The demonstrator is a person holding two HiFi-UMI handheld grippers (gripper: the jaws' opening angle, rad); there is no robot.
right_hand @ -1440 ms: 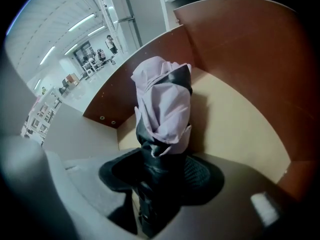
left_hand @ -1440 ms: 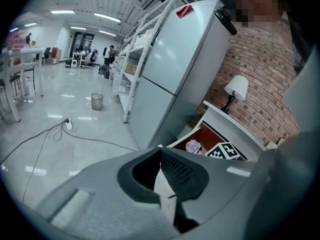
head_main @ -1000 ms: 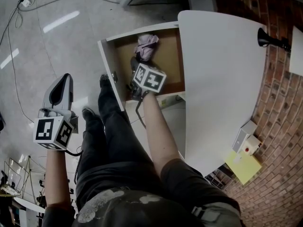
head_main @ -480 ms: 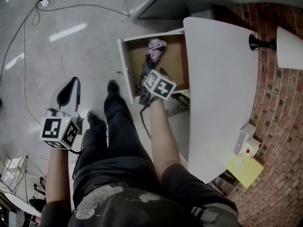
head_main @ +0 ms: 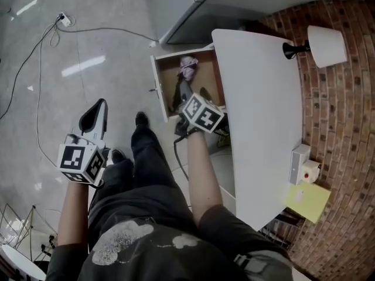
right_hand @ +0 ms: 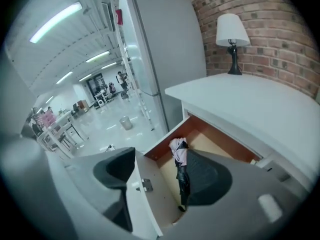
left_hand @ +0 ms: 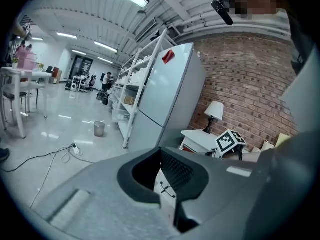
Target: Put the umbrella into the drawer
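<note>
- The folded pink and black umbrella [right_hand: 180,170] lies flat in the open brown wooden drawer [head_main: 156,89], its long axis parallel to the white front panel, pink end toward the far side wall.
- The right gripper [right_hand: 161,170] hovers above it, jaws wide apart and empty.
- The left gripper [left_hand: 162,171] has its 2 jaws together.

Bright ceiling strip lights [right_hand: 56,20] glare off the floor [head_main: 82,66]; fisheye edges distort heavily.
</note>
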